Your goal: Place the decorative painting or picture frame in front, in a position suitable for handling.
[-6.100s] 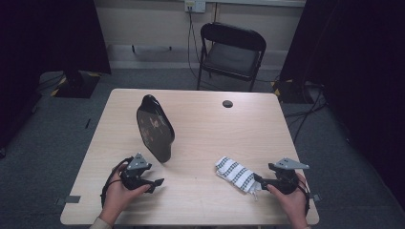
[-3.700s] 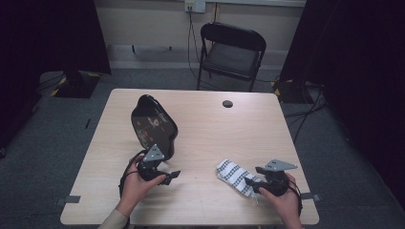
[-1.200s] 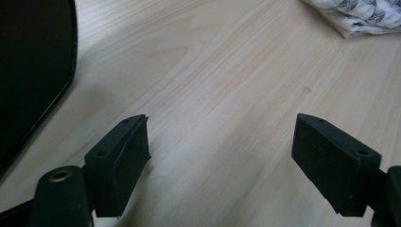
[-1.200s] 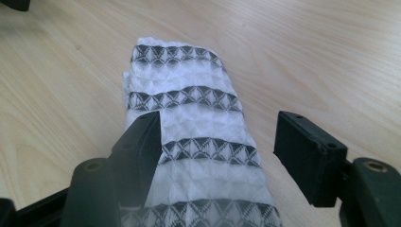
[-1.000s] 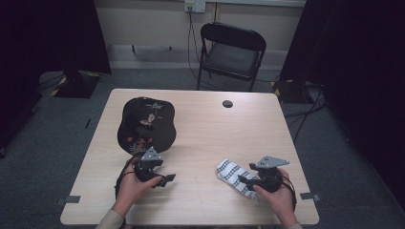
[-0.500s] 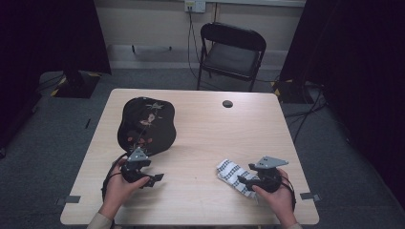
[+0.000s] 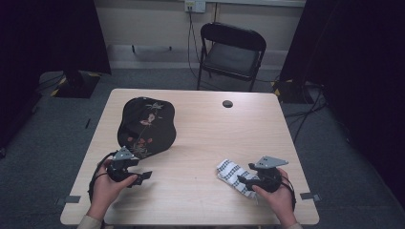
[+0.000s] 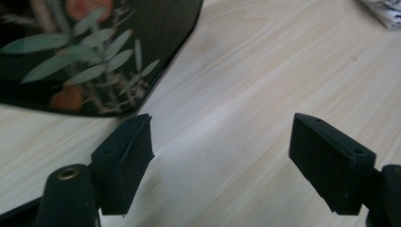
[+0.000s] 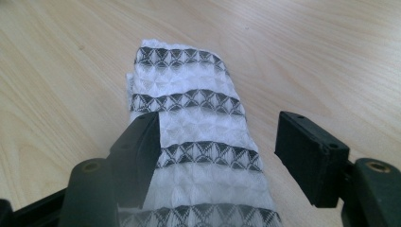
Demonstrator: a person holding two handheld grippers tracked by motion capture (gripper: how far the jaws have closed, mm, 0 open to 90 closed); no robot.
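High view: both claws, left [image 7: 143, 175] and right [image 7: 242, 180], gape; tray [image 7: 145, 126] seemingly unlabelled.

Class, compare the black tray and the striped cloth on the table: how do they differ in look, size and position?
The tray is glossy black with painted flowers and leaves; the cloth is white with dark woven stripes. The tray is much larger than the cloth. The tray lies ahead of the left gripper; the cloth lies under the right gripper. Both lie flat on the table.

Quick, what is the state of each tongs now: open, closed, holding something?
Left tongs: open, holding nothing, beside the black tray.
Right tongs: open over the striped cloth, not gripping it.
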